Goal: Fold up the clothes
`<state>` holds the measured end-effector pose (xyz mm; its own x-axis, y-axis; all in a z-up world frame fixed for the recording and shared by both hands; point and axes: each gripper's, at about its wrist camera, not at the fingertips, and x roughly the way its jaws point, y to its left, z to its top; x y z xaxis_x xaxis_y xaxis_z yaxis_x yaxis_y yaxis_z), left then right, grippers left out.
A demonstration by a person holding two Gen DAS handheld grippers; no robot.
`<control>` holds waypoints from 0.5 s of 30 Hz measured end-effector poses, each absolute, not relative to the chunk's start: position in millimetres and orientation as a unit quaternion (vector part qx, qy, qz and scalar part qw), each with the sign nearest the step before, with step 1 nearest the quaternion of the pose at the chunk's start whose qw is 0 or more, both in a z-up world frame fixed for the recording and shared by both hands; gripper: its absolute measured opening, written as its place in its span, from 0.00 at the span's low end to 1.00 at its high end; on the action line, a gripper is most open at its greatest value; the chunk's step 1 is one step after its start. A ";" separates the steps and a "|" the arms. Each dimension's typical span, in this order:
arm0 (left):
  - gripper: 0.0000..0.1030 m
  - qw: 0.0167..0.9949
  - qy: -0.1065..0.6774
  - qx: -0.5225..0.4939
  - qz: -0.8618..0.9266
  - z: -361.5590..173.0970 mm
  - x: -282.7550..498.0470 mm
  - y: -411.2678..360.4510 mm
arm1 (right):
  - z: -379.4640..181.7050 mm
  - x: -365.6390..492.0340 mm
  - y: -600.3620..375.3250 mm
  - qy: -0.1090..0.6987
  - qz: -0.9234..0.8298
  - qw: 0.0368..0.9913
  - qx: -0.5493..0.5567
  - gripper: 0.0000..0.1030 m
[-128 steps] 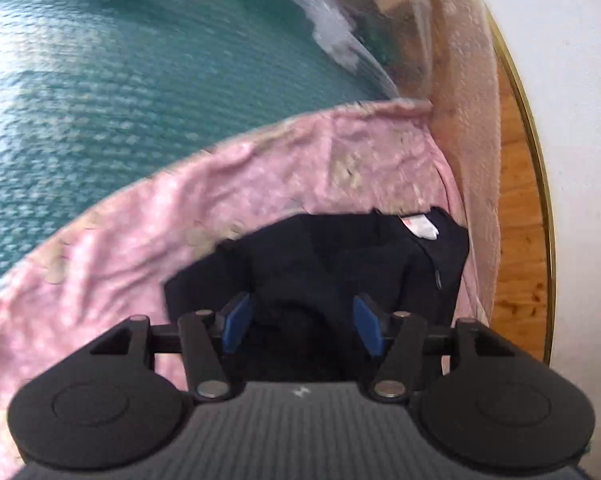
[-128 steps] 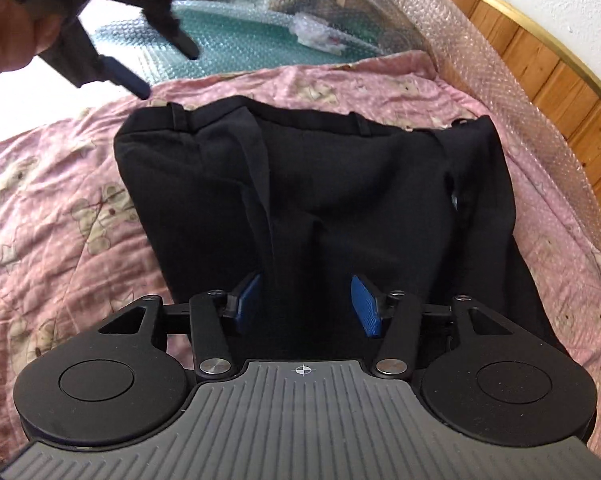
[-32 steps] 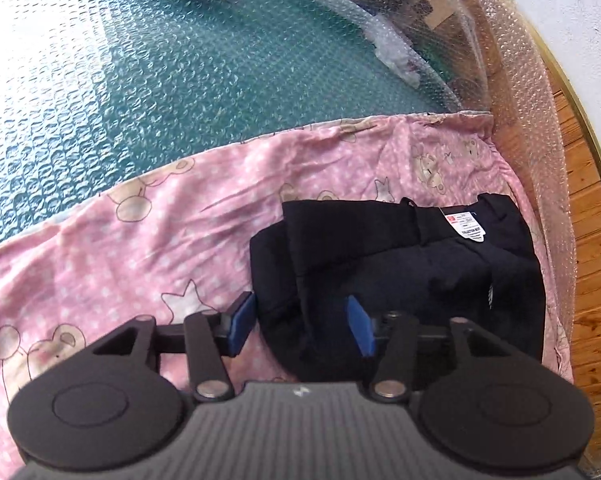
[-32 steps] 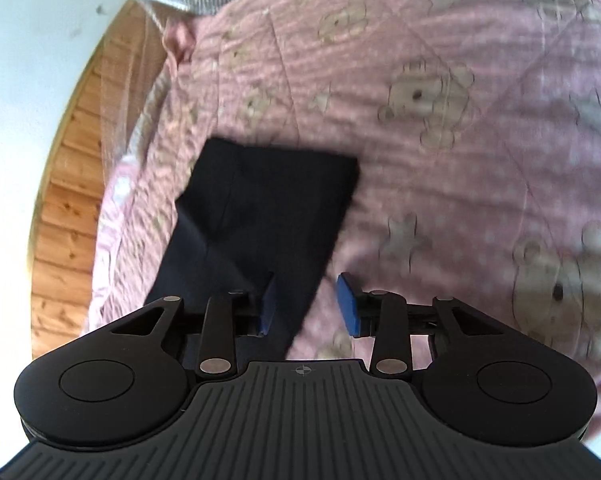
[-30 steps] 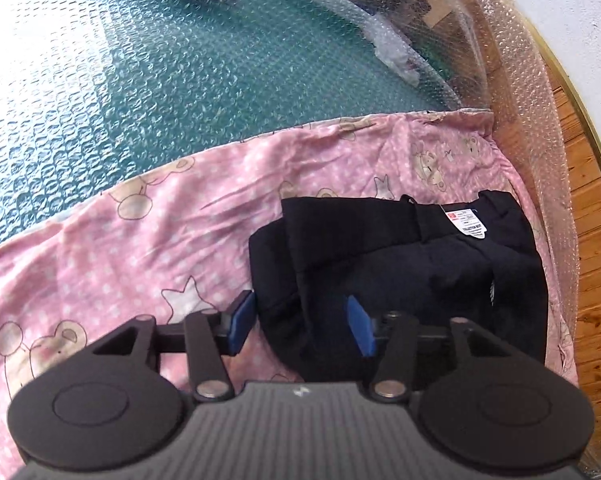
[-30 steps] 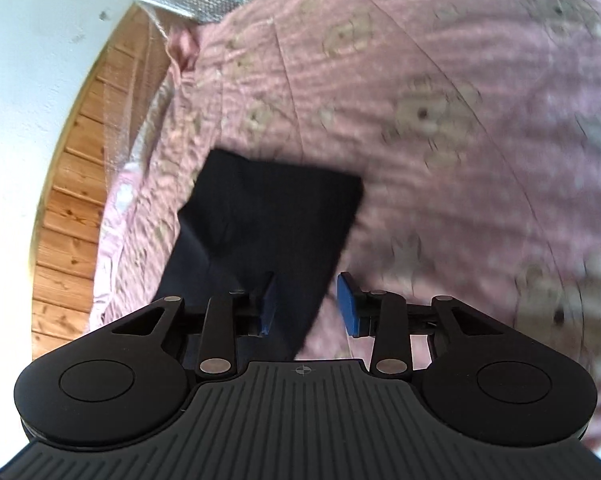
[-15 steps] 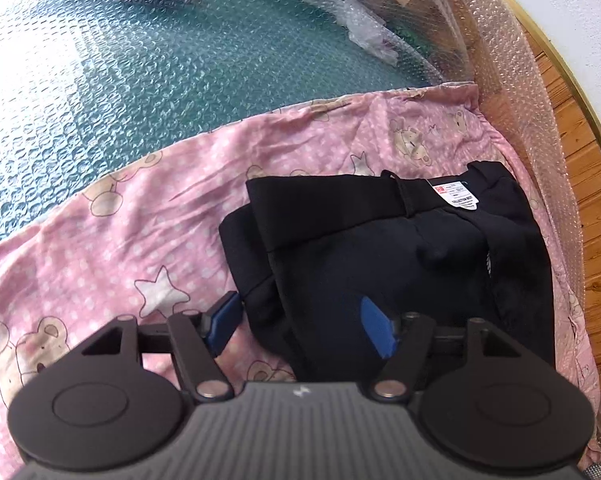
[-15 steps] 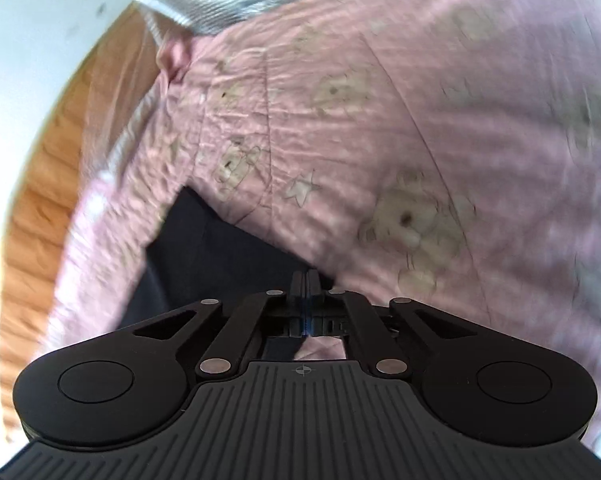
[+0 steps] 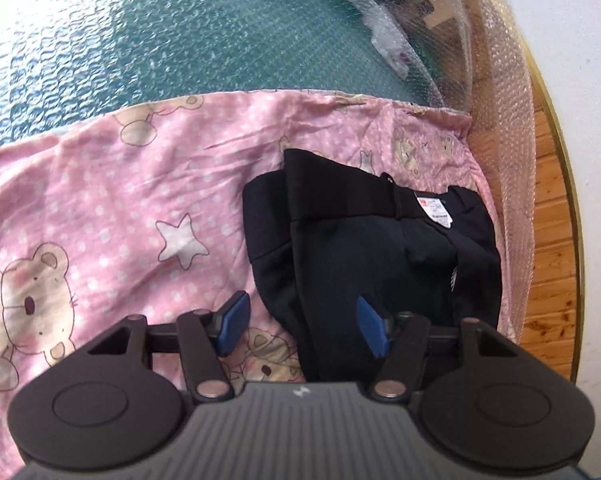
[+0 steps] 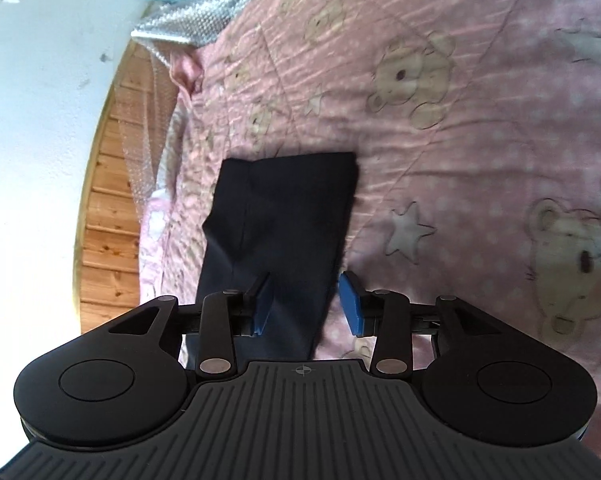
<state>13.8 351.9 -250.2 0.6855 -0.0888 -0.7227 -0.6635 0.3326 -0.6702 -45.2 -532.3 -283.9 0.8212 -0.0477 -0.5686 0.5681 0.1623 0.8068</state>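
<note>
The black trousers (image 9: 364, 248) lie folded lengthwise on the pink bear-print bedsheet (image 9: 112, 200), waistband and white label (image 9: 434, 210) near the bubble wrap (image 9: 504, 92) edge. The left claw (image 9: 302, 322) hangs spread above the waist end; the right claw (image 10: 306, 306) is spread over the leg end (image 10: 284, 204), gripping nothing.

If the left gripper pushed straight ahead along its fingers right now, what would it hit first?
Most likely the folded black trousers. The left gripper is open, and the garment's near edge lies between its blue fingertips, with the pink bear-print bedsheet beneath. Depth is unclear, so it could be hovering above the fabric.
</note>
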 end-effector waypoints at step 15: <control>0.42 0.755 0.336 -0.537 0.170 -255.3 47.9 341.5 | -277.3 -10.0 -518.4 0.221 -0.184 0.761 0.581 0.56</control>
<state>48.0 341.5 -255.3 0.7164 -0.1041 -0.6899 -0.6176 0.3655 -0.6964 -10.0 -518.4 -277.3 0.8343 -0.0226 -0.5509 0.5373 0.2572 0.8032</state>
